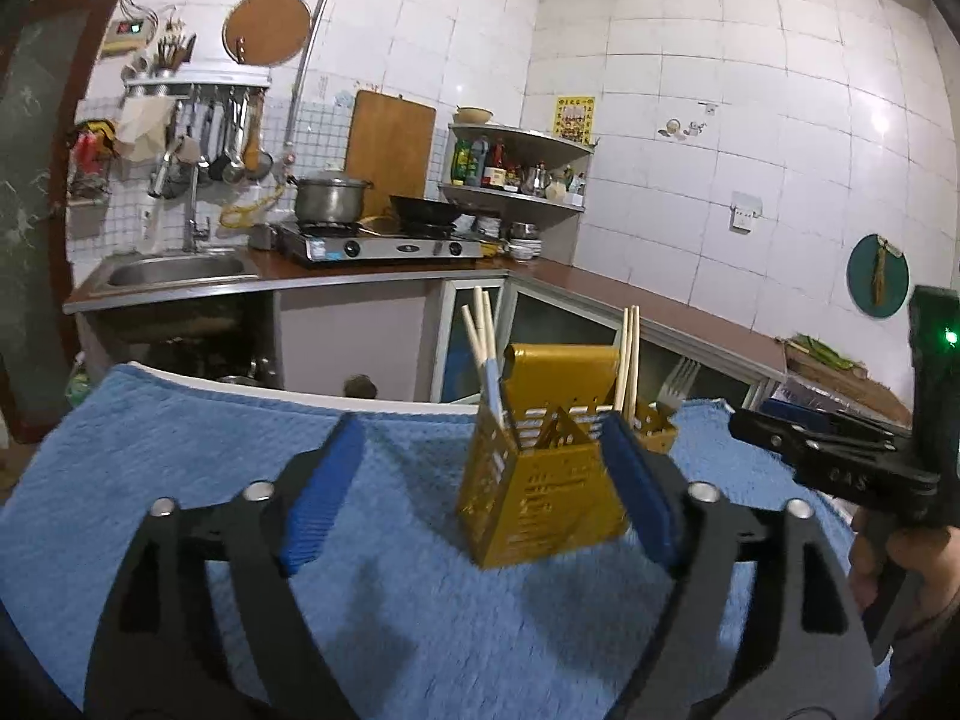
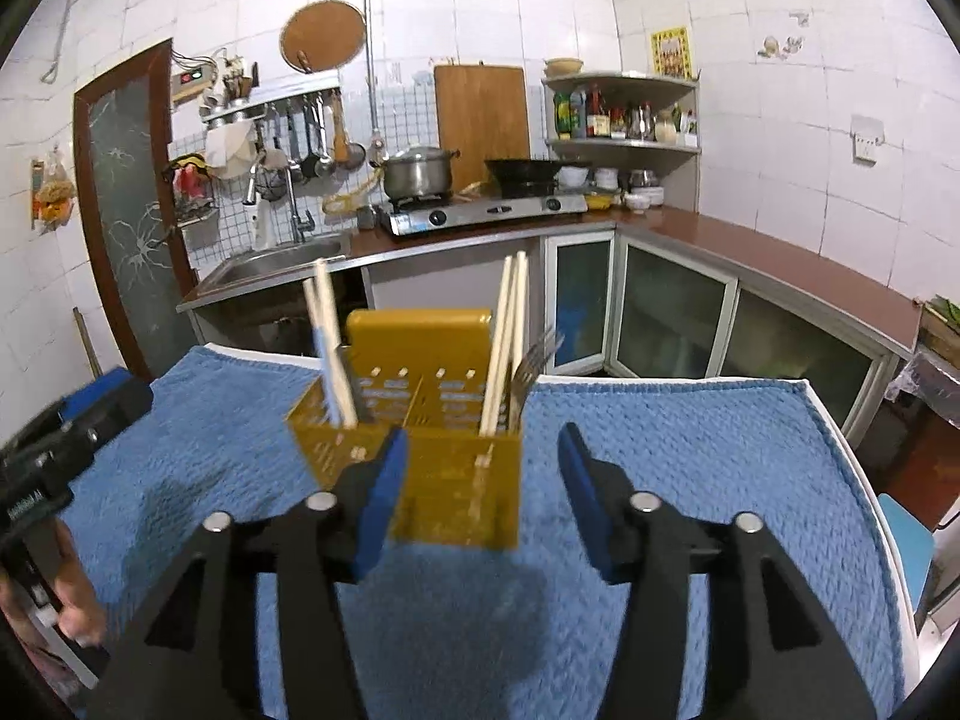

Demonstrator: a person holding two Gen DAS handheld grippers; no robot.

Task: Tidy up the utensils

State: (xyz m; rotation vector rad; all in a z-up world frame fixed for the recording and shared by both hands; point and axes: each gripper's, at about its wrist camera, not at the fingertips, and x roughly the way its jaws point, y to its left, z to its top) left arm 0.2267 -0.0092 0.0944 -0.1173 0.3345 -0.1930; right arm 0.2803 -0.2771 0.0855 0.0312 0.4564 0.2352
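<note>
Left wrist: left tool (image 1: 480, 483) wide, empty; yellow caddy (image 1: 540, 498) upright on towel-covered surface (image 1: 180, 450), touching right pad.

Right wrist: right tool (image 2: 483, 498) wide, empty, behind caddy; chopsticks (image 2: 501, 348), fork (image 2: 528, 372) inside. Risk: a nudge tips the light caddy.

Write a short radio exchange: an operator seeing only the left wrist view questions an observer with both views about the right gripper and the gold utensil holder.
Operator: I see the right gripper only side-on. Open or shut?
Observer: Open; its blue pads stand wide apart, near the utensil holder.
Operator: Where does the fork sit?
Observer: In the end compartment on the right of the right wrist view, sharing it with a pair of chopsticks.
</note>
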